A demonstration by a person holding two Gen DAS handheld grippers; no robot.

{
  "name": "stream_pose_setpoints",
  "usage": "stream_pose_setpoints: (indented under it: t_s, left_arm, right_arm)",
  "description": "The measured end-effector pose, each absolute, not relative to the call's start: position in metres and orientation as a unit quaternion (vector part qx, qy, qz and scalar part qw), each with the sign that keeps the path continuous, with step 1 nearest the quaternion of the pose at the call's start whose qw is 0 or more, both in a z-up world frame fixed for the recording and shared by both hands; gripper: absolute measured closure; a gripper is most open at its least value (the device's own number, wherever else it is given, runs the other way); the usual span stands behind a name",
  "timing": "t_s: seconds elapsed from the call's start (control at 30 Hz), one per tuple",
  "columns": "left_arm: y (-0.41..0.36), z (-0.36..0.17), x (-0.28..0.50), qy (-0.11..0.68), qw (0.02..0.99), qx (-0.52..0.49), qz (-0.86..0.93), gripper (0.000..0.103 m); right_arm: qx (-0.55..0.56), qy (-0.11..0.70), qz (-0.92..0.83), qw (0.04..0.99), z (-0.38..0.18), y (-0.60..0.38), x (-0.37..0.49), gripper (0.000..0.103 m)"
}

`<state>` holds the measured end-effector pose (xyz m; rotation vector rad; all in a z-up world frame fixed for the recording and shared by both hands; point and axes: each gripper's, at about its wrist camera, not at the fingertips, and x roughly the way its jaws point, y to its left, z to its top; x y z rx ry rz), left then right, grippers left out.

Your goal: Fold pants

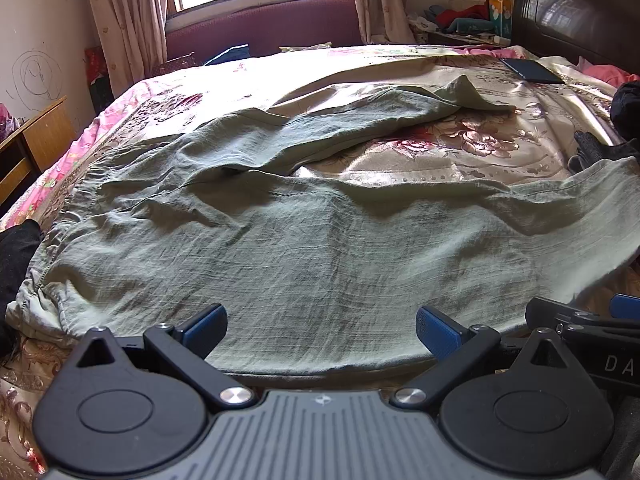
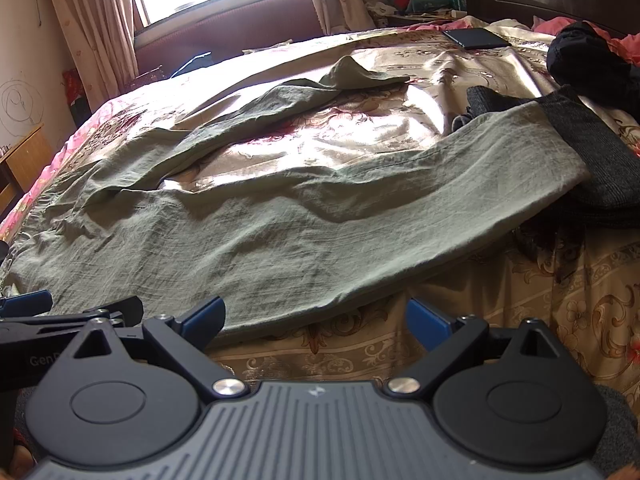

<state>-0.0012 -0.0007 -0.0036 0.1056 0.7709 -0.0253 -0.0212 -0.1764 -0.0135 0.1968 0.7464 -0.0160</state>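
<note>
We saw the green pants [image 1: 280,240] lying spread out on the flowery bedspread [image 2: 560,320], legs apart. Our left gripper [image 1: 320,330] and right gripper [image 2: 316,322] were wide apart at the near edge, holding nothing.

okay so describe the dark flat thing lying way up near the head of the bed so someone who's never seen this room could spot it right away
Start at the dark wooden headboard and look down onto the floral bedspread just in front of it. The dark flat rectangular object lies there, beyond the green pants. Unlike the soft, crumpled fabrics around it, it is rigid, straight-edged and smooth.
</note>
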Motion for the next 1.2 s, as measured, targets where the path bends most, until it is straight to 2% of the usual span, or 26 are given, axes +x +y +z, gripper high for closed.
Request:
stream_pose_setpoints:
  t_s: [1.2]
  left_arm:
    - [-0.0012,-0.0056,-0.0021,0.377,0.924,0.052,-0.012,0.000]
  right_arm:
    - [0.096,0.367,-0.007,0.925,-0.0205,-0.1748,-0.0230,0.007]
